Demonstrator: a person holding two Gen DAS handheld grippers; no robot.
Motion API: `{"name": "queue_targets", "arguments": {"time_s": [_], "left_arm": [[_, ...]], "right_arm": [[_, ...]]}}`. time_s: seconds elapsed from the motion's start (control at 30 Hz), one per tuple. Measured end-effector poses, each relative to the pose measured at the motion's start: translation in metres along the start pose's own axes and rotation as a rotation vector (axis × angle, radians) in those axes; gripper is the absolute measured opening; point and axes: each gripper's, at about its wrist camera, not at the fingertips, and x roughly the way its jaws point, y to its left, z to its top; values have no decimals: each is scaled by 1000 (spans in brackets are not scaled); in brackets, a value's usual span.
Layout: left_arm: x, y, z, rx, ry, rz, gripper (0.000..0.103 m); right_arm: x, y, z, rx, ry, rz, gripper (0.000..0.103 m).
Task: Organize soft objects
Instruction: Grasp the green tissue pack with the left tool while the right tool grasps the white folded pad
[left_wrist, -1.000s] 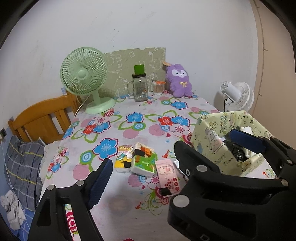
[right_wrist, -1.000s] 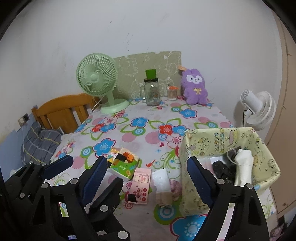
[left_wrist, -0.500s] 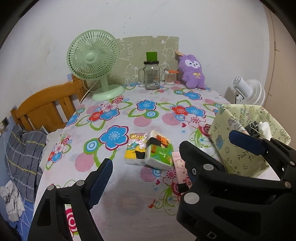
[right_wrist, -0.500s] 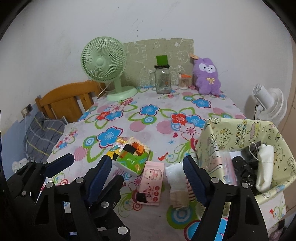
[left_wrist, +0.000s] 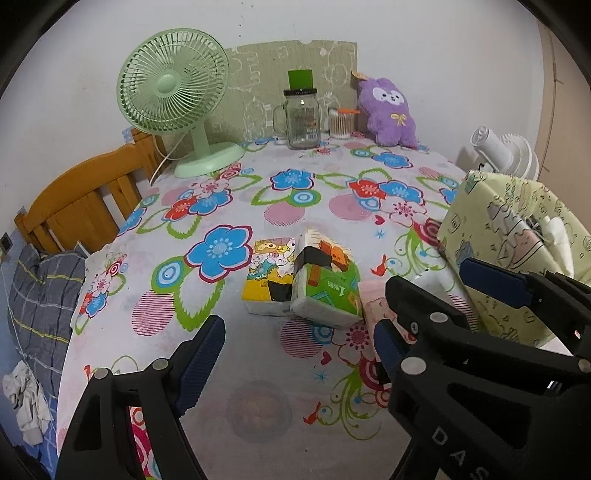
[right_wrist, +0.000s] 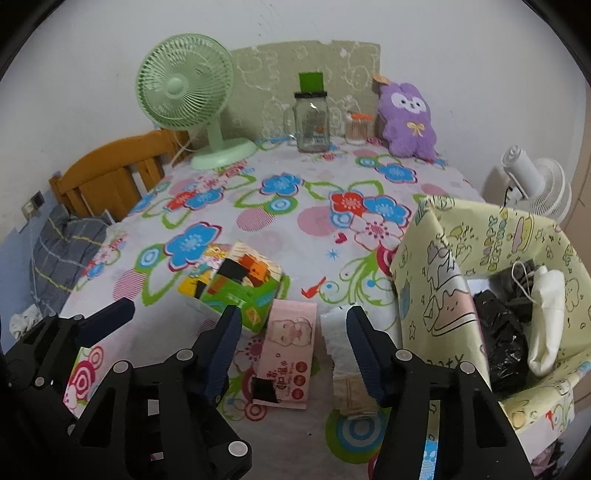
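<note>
A green tissue pack (left_wrist: 327, 286) and a yellow tissue pack (left_wrist: 269, 282) lie side by side on the floral table. A pink wipes pack (right_wrist: 290, 350) and a white folded cloth (right_wrist: 338, 345) lie next to them, left of the yellow fabric basket (right_wrist: 436, 258). The basket holds a black bag (right_wrist: 498, 343) and a white pouch (right_wrist: 546, 314). My left gripper (left_wrist: 295, 354) is open and empty, just short of the tissue packs. My right gripper (right_wrist: 293, 349) is open and empty, its fingers either side of the pink pack and the cloth.
A green desk fan (left_wrist: 173, 92), a glass jar (left_wrist: 301, 118), a cotton-swab jar (left_wrist: 341, 122) and a purple plush (left_wrist: 389, 110) stand along the wall. A white fan (right_wrist: 535, 188) stands right of the table. A wooden chair (left_wrist: 85, 206) stands left.
Both grippers have moved forward and lower toward the packs, which now look larger and nearer. Both stay open and empty.
</note>
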Motion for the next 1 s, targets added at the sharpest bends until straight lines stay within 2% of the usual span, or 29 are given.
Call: {"name": "queue_targets", "arguments": {"time_s": [0.43, 0.57, 0.77, 0.83, 1.0], "left_arm": [[26, -1, 6, 8, 36, -3, 84], [34, -4, 7, 26, 66, -16, 76], [45, -7, 3, 33, 104, -46, 61], [46, -7, 2, 36, 101, -37, 56], [47, -6, 1, 22, 101, -60, 42]], "right_arm": [[25, -10, 2, 66, 36, -50, 53], [35, -15, 1, 86, 60, -60, 52], [49, -18, -3, 105, 105, -60, 41], [51, -18, -4, 98, 110, -64, 29], [52, -19, -5, 95, 117, -35, 14]]}}
